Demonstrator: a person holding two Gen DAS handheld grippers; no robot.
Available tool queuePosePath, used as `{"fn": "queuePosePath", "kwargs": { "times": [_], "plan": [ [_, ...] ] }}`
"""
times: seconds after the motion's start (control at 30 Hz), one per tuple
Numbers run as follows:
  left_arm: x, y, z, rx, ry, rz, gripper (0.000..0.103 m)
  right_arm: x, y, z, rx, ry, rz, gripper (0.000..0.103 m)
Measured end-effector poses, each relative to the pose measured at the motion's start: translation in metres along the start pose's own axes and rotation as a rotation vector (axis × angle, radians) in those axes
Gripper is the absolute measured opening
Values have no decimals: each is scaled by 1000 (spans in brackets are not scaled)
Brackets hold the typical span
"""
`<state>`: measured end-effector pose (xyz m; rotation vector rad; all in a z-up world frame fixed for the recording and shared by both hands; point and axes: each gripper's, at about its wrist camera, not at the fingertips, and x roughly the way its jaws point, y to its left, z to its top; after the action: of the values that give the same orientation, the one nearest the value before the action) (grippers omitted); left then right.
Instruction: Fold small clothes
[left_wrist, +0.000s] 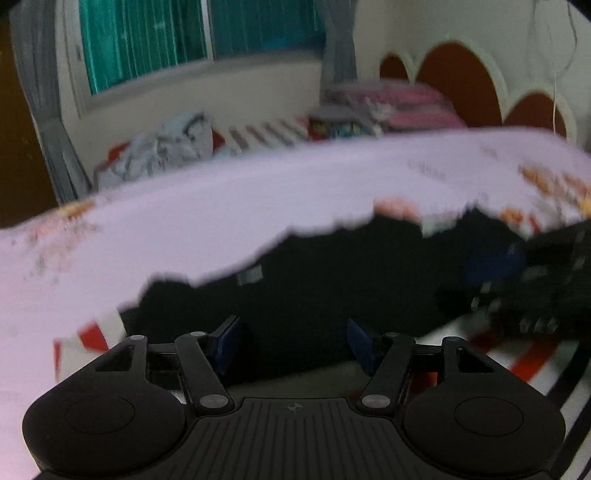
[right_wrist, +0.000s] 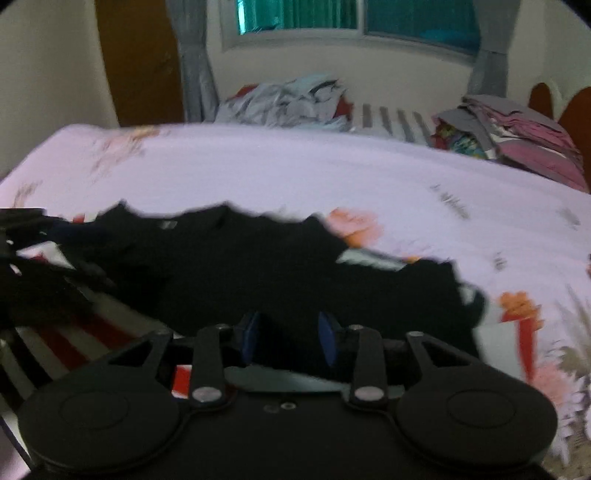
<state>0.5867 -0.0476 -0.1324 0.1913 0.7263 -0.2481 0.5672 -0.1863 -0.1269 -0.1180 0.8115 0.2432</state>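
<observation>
The crumpled black cloth garment (left_wrist: 332, 280) lay crosswise just ahead of both the left gripper (left_wrist: 293, 341) and the right gripper (right_wrist: 290, 338); both stood parted, gripping nothing

No text, brand, number or sign can be read in either view; both are blurred. A small grey tag (left_wrist: 249, 275) on the black fabric garment (left_wrist: 332, 280), toward ten o'clock from the left wrist view's centre, carries nothing legible. Dark smudged marks (right_wrist: 452, 203) on the pale lilac flowered bedsheet (right_wrist: 295, 170), toward two o'clock in the right wrist view, might be printed lettering, but cannot be made out. The colourful folded cloth (right_wrist: 456, 142) further back shows a print too smeared to read.
</observation>
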Motion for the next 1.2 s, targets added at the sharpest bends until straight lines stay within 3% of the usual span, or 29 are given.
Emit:
{"fn": "queuePosePath", "kwargs": {
  "times": [0.07, 0.17, 0.23, 0.33, 0.4, 0.47, 0.57, 0.73, 0.8, 0.9, 1.0, 1.07, 1.13, 1.2],
  "plan": [
    [-4, 17, -11, -33, -21, 6, 67, -4, -10, -3, -18, 4, 2, 36],
    [-15, 59, -32, -95, -26, 98, 68, -18, -49, -14, 27, 25, -112, 33],
    [-19, 74, -40, -117, -23, 92, 68, -28, -71, -22, 53, 24, -102, 28],
    [-18, 68, -34, -118, -7, 126, 68, -29, -59, -20, -9, 41, -128, 31],
    [-32, 51, -26, -96, -41, 150, 68, -41, -48, -17, 7, -7, -161, 36],
    [-45, 35, -24, -90, -101, 87, 68, -57, -34, -16, 30, -59, -79, 38],
    [-51, 3, -28, -44, -88, 3, 68, -54, -1, -23, -23, -19, 39, 35],
    [-36, -28, -43, 20, 14, -35, 68, -38, 27, -33, -76, 51, 89, 36],
    [-38, -21, -47, -1, -2, -35, 68, -39, 28, -37, -117, 59, 68, 36],
    [-49, 2, -58, -17, -16, 26, 68, -53, 8, -41, -99, 80, 2, 35],
    [-64, 37, -77, -65, 8, 125, 71, -74, -31, -61, -32, 115, -130, 36],
    [-73, 64, -93, -149, 12, 118, 77, -87, -60, -77, 28, 111, -127, 33],
    [-75, 64, -98, -120, 13, 121, 77, -94, -66, -85, 50, 110, -119, 31],
    [-73, 50, -93, -88, 22, 181, 77, -92, -58, -84, 16, 116, -147, 31]
  ]
}}
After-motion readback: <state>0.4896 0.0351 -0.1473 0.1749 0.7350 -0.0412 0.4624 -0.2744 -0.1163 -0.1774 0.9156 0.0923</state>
